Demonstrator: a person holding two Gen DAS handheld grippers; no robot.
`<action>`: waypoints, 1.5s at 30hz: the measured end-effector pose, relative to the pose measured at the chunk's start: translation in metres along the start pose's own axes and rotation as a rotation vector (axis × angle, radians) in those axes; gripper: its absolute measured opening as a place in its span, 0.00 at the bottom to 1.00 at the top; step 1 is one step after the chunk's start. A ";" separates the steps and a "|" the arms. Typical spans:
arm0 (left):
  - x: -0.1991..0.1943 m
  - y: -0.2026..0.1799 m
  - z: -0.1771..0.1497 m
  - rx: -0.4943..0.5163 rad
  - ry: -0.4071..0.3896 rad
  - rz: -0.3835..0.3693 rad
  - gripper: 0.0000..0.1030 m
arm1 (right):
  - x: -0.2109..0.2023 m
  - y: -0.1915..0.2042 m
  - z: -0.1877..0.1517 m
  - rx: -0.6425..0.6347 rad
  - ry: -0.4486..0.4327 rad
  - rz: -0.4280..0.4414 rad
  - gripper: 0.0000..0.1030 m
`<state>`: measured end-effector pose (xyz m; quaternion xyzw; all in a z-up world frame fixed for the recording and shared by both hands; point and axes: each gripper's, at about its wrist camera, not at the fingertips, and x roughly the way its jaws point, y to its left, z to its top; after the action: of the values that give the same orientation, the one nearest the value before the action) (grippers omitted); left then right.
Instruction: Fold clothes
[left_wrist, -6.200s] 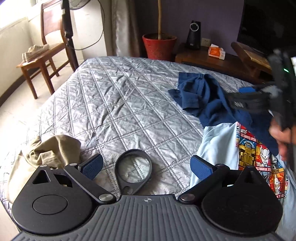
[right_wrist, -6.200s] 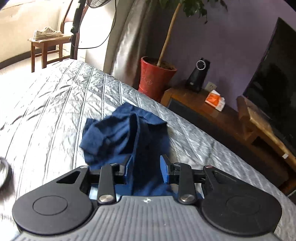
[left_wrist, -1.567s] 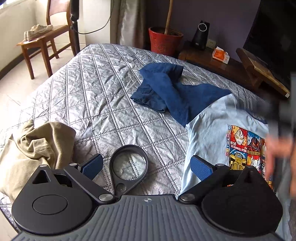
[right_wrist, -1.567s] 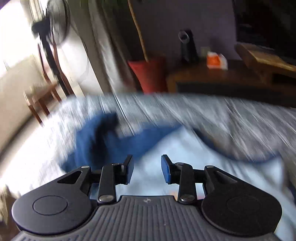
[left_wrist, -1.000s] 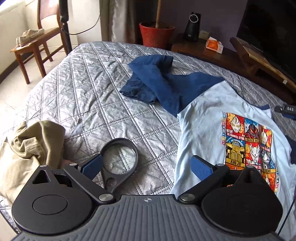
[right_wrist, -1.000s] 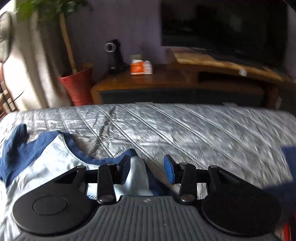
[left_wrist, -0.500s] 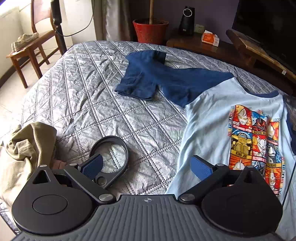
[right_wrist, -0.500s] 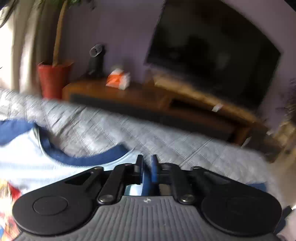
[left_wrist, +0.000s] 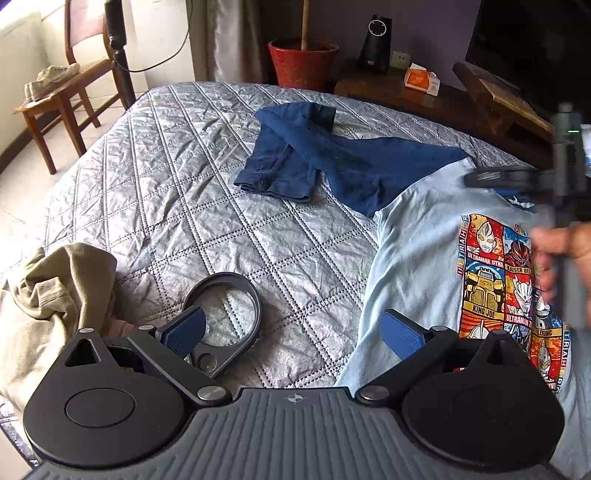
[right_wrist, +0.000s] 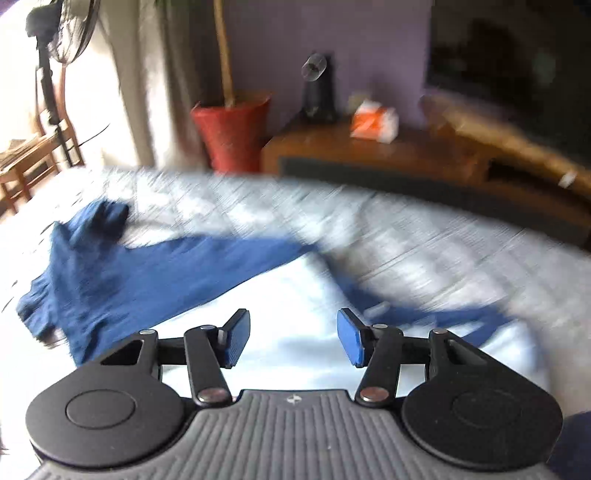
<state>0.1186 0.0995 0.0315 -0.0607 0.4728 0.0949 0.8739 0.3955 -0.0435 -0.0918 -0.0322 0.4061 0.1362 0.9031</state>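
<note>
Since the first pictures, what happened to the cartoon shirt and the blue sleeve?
The light blue shirt was bunched up with its dark blue sleeve; now it lies spread flat. The right gripper, which had pinched the collar, let go and its jaws are opening, nothing between them. The left gripper stayed open; the magnifying glass and tan garment stayed put.

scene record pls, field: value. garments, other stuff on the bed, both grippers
surface: quilted grey bedspread
garment being laid out: light blue T-shirt, print up, navy sleeve crumpled
other garment: beige garment, bunched at the bed's edge
stray item: magnifying glass
left gripper: open, empty, above the quilt
right gripper: jaws opening, nothing between them, over the shirt; view blurred
</note>
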 end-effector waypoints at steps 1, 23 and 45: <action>0.000 0.000 0.000 -0.001 0.000 -0.001 0.99 | 0.005 0.007 -0.003 -0.020 -0.004 -0.002 0.48; -0.007 0.019 0.007 -0.058 -0.029 0.036 0.99 | -0.206 -0.039 -0.177 0.135 0.067 -0.084 0.64; -0.011 0.048 0.015 -0.130 -0.039 0.035 0.99 | -0.043 0.123 -0.031 -0.181 -0.019 0.055 0.22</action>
<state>0.1138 0.1480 0.0478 -0.1071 0.4495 0.1416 0.8754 0.3121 0.0594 -0.0742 -0.1014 0.3840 0.1973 0.8963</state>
